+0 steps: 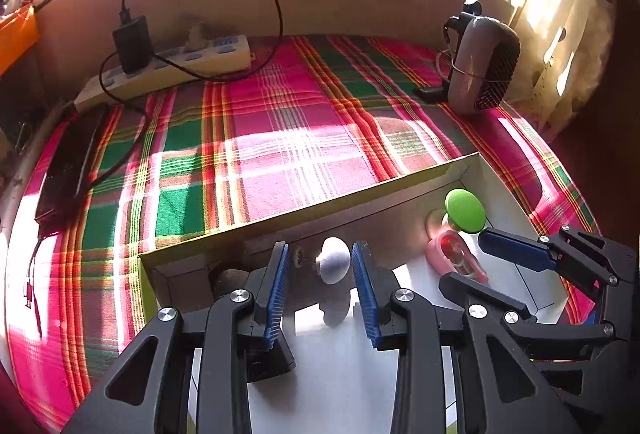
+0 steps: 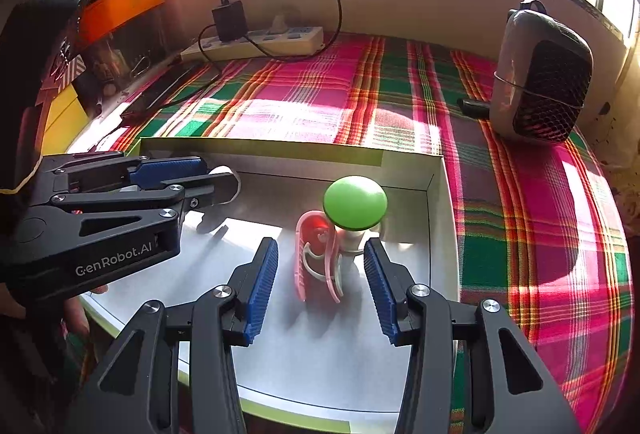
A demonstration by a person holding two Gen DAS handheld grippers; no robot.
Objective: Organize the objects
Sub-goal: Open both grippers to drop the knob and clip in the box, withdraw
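Both were open in the box (image 2: 436, 202): left gripper (image 1: 320, 274) around the white mushroom (image 1: 334, 260), right gripper (image 2: 320, 274) around the pink toy (image 2: 318, 258).

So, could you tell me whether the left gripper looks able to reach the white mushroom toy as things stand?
Probably yes: the left gripper is open, the white mushroom toy sits between its fingers, and nothing blocks it.

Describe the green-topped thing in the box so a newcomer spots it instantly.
On the plaid cloth sits a shallow white box. Near its far right corner stands a mushroom-shaped toy: glossy green dome on a pale stem, upright beside a pink clip-like piece. It is the only green-capped item.
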